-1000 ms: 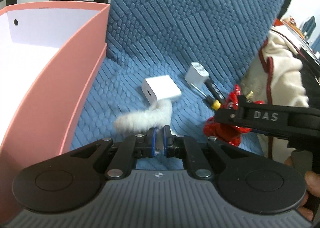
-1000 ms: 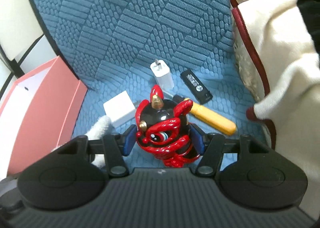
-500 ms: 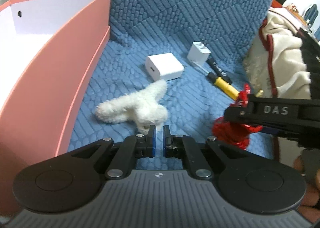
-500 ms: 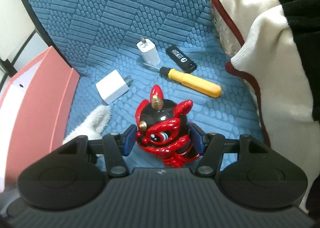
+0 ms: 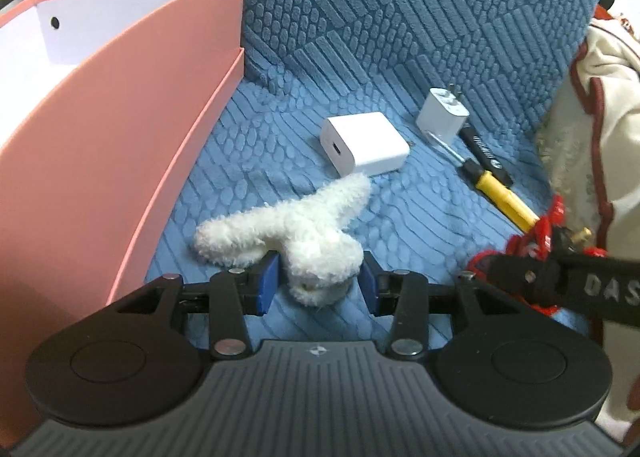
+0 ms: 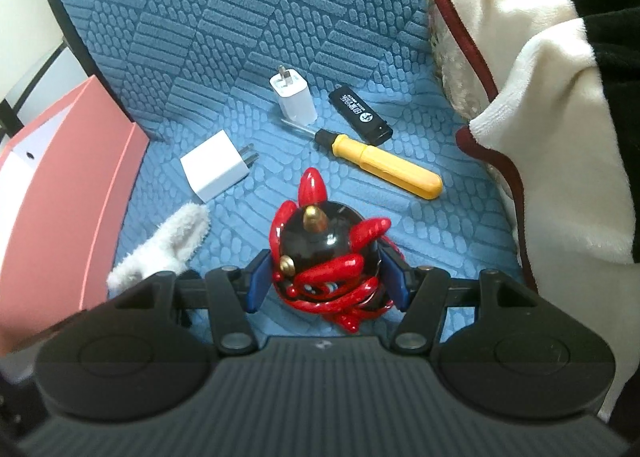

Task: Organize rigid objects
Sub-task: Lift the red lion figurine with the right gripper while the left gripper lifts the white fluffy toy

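Observation:
My left gripper (image 5: 318, 283) is open, its blue pads on either side of a white fluffy toy (image 5: 296, 231) lying on the blue cushion (image 5: 360, 37). My right gripper (image 6: 326, 279) is shut on a red and black figurine (image 6: 328, 257), held low over the cushion; it also shows at the right edge of the left wrist view (image 5: 536, 241). On the cushion lie a square white charger (image 5: 362, 147), a small white plug adapter (image 5: 442, 113), a yellow-handled screwdriver (image 6: 376, 159) and a black USB stick (image 6: 360, 113).
A pink box (image 5: 120, 129) with a white inside stands open at the left, its wall next to the fluffy toy. A cream blanket with dark red trim (image 6: 540, 97) is piled at the right. The cushion's backrest rises behind the objects.
My left gripper has opened from shut and now straddles the fluffy toy. My right gripper has tilted and the figurine has tipped forward in it.

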The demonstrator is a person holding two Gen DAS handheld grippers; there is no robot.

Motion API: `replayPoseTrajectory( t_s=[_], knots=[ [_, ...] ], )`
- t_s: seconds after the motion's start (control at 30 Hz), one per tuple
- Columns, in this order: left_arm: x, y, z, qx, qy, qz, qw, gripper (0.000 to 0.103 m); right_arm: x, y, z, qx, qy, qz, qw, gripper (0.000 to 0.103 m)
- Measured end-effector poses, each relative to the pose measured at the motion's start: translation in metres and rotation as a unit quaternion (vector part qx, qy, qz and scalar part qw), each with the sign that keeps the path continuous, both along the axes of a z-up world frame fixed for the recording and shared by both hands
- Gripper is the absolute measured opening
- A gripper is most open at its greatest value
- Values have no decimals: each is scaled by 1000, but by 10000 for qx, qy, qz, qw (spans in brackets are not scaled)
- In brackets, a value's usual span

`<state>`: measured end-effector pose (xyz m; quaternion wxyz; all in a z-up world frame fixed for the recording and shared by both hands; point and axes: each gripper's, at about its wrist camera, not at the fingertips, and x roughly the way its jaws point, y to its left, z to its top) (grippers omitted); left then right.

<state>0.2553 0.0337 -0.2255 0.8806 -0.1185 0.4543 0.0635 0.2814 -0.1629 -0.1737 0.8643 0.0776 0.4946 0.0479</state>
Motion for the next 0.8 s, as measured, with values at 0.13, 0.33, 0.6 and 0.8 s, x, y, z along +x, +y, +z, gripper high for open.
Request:
replayPoseTrajectory(
  t_s=[0.13,0.33,0.6,0.8],
  knots=[
    [8,3,-4,4,-56,129,9999,48,0,0,0,-19,-15,6,10000,61],
    [12,10,-4,-54,-164,238,9996,41,0,1,0,-54,-49,-21,10000,61],
    [-6,22,21,-268,-256,-87,9993,37,-12,3,8,-87,-111,82,9999,61],
    [-22,28,49,-377,-386,-338,9980,37,-30,3,18,31,-118,82,9999,61]
  ],
)
